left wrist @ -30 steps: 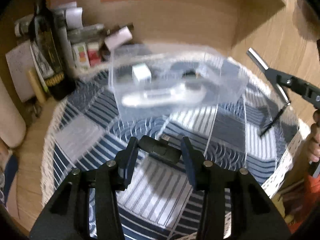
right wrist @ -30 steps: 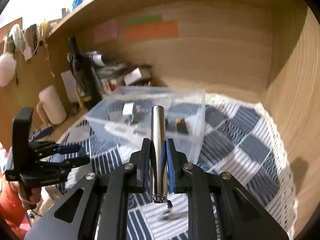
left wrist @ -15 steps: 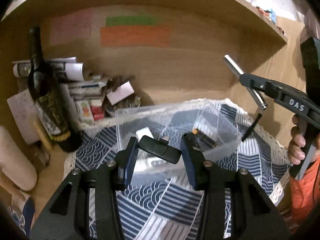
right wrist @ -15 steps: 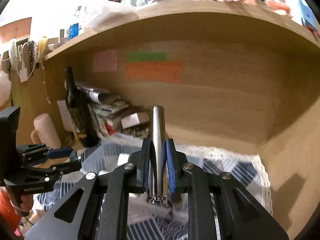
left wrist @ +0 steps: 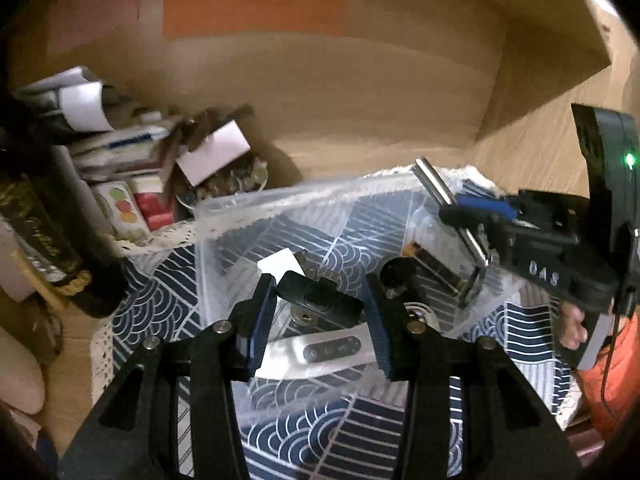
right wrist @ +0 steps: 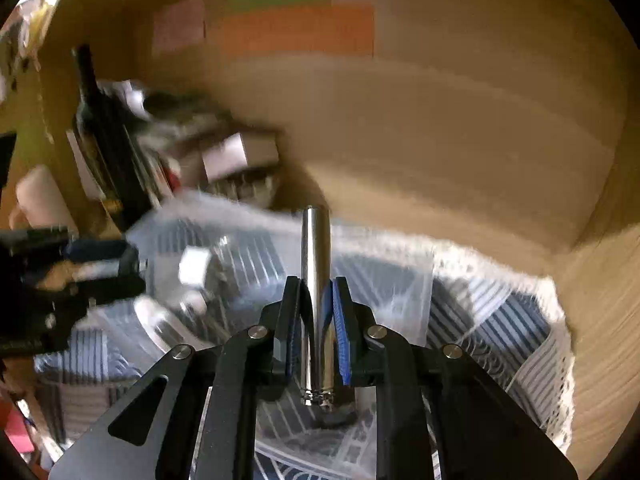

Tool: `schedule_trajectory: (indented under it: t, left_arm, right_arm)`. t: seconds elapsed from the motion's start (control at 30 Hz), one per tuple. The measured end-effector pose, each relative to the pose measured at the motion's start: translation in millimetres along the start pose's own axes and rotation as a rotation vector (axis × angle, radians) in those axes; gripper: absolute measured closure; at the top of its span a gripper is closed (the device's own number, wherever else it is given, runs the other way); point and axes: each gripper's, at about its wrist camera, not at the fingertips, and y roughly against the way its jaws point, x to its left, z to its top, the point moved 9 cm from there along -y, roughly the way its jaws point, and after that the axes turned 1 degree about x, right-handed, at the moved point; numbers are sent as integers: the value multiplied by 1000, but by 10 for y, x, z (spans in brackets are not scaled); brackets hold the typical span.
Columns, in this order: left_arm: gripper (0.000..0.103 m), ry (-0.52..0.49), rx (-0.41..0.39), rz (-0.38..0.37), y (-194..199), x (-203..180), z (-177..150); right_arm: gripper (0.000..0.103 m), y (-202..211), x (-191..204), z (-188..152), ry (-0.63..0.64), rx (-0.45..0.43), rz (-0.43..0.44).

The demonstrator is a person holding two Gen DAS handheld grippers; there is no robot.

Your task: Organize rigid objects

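My left gripper (left wrist: pixel 320 296) is shut on a small black key-fob-like device (left wrist: pixel 320 298) and holds it over the clear plastic bin (left wrist: pixel 224 208). The bin holds a white curved remote (left wrist: pixel 320 350), a white cube (left wrist: pixel 280 264) and other small items. My right gripper (right wrist: pixel 316 312) is shut on a silver metal cylinder (right wrist: pixel 315 264) and holds it over the bin's right part (right wrist: pixel 400 280). The right gripper also shows in the left wrist view (left wrist: pixel 472 220), with the cylinder (left wrist: pixel 448 204) above the bin's right rim. The left gripper shows blurred in the right wrist view (right wrist: pixel 80 272).
The bin sits on a blue patterned cloth (left wrist: pixel 152 304) inside a wooden shelf. A dark wine bottle (left wrist: pixel 44 224) and a clutter of boxes and papers (left wrist: pixel 160 168) stand at the back left. The wooden back wall (left wrist: pixel 360 92) is close behind.
Both grippers have moved forward and down over the bin, each still holding its object. The right wrist view is blurred by motion.
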Motion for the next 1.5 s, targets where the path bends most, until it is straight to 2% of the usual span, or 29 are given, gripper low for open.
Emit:
schedule_trajectory:
  t: [0.17,0.27,0.37,0.47,0.6,0.7,0.87,0.93,1.0,1.07,1.17,1.23,1.5]
  left_arm:
    - [59,-13,36,-4,-217,-23,-22]
    - [59,6,58,0,-289,7,-39]
    - [56,19,58,3,-280,33,-38]
    - [47,18,29,11,-167,31,-8]
    - [44,6,-4,17,111,-25,41]
    - [36,7,-54,24,354,-60,104]
    - [18,21,-168,58,839,-105,188]
    - [8,28,-206,64,1020,-126,197]
    - [5,37,-249,74,1210,-144,197]
    - [3,37,-281,79,1377,-170,179]
    - [1,32,-321,84,1600,-230,133]
    - [1,27,-343,85,1728,-289,84]
    - [0,23,-419,125,2035,-417,-81]
  right_arm:
    - [89,-133,-16,-185,15,73,6]
    - [88,-123,2,-223,27,77,1]
    - [82,-58,-2,-216,8,61,19]
    - [81,71,-5,-180,-3,29,22]
    - [81,256,88,-70,-7,-24,25]
    - [78,490,171,-2,-3,-78,24]
    - [50,971,311,63,1,-198,5]
    - [43,1147,346,59,1,-238,-2]
    - [33,1354,381,42,1,-287,-19]
    - [17,1516,405,19,0,-325,-37]
    - [6,1759,442,-29,-6,-384,-64]
    - [0,1866,464,-61,-17,-412,-65]
    - [0,2129,544,-230,-28,-469,-68]
